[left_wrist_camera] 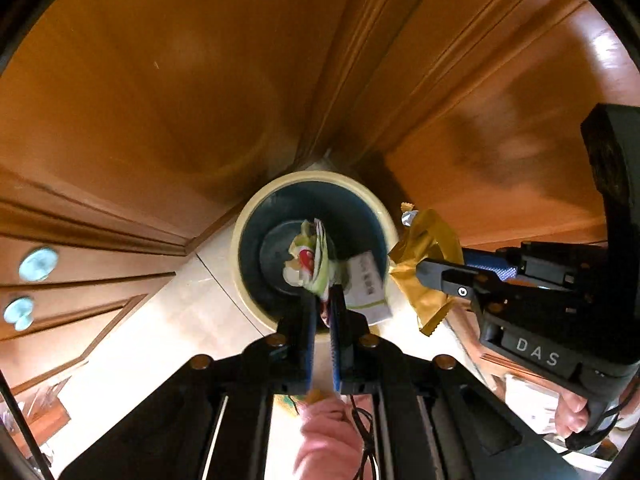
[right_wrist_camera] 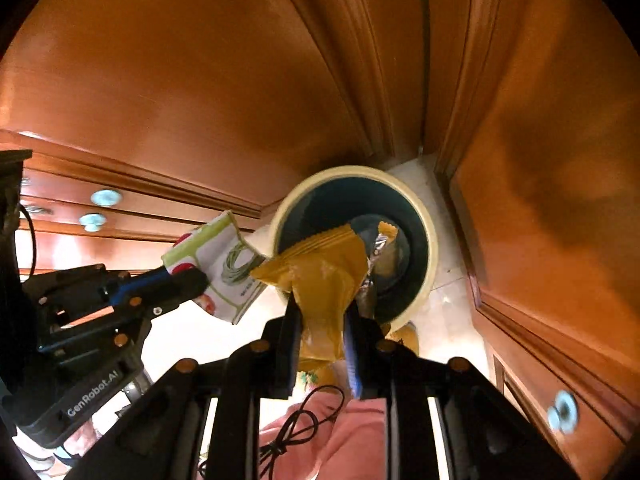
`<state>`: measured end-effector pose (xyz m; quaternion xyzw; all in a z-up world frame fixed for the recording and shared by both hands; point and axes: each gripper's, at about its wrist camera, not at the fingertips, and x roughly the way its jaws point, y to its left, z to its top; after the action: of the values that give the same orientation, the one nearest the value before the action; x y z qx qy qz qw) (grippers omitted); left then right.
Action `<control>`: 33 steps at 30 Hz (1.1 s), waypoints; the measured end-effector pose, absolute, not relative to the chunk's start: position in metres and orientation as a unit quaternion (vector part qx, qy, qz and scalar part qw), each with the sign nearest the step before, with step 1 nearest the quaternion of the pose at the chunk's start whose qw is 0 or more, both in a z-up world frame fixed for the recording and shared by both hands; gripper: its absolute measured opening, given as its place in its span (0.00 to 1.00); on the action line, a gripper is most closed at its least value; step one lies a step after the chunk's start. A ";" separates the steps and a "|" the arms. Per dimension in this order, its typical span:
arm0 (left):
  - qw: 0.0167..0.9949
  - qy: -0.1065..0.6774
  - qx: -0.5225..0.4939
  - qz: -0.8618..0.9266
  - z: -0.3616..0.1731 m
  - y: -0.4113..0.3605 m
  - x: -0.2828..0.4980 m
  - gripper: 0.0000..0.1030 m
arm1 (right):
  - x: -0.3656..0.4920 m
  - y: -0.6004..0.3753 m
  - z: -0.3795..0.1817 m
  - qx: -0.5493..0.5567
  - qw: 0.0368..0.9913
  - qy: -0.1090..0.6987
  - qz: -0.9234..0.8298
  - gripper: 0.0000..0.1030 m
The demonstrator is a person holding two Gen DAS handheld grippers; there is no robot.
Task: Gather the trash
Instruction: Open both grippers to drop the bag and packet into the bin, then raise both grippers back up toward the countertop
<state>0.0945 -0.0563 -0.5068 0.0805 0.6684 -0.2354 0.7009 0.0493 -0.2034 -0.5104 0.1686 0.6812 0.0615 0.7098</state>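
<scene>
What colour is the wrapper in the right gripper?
Mustard-gold crinkled foil wrapper, silver inside; clearest in the right wrist view.

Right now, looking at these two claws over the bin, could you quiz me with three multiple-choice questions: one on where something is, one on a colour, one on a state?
1. Where does the bin stand?
A. On a wooden table
B. On the pale floor in a corner of wooden cabinets
C. Inside an open drawer

2. What colour is the wrapper in the right claw?
A. Golden yellow
B. Bright blue
C. Black

3. What state is the left claw in?
A. Wide open and empty
B. Closed on a white and green packet
C. Resting on the floor

Answers:
1 B, the cream rim sits on light tiles where the wooden panels meet.
2 A, the crinkled foil between the fingers is gold.
3 B, its two fingers pinch the packet above the bin's mouth.
</scene>
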 end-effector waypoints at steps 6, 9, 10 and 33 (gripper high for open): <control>0.714 0.661 0.081 -0.215 -0.533 -0.045 0.106 0.70 | 0.056 -0.198 -0.544 0.153 0.704 0.691 0.065 0.31; 0.710 0.667 0.076 -0.213 -0.536 -0.040 0.109 0.73 | 0.056 -0.198 -0.548 0.145 0.699 0.697 0.062 0.38; 0.708 0.670 0.074 -0.210 -0.537 -0.040 0.111 0.73 | 0.056 -0.200 -0.547 0.147 0.698 0.698 0.060 0.41; 0.743 0.632 0.071 -0.208 -0.344 -0.017 0.103 0.73 | 0.042 -0.185 -0.358 0.132 0.731 0.666 0.068 0.49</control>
<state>0.1025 -0.0175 -0.3440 0.0707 0.6319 -0.2080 0.7433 0.0419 -0.1854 -0.3581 0.1322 0.6657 0.0676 0.7313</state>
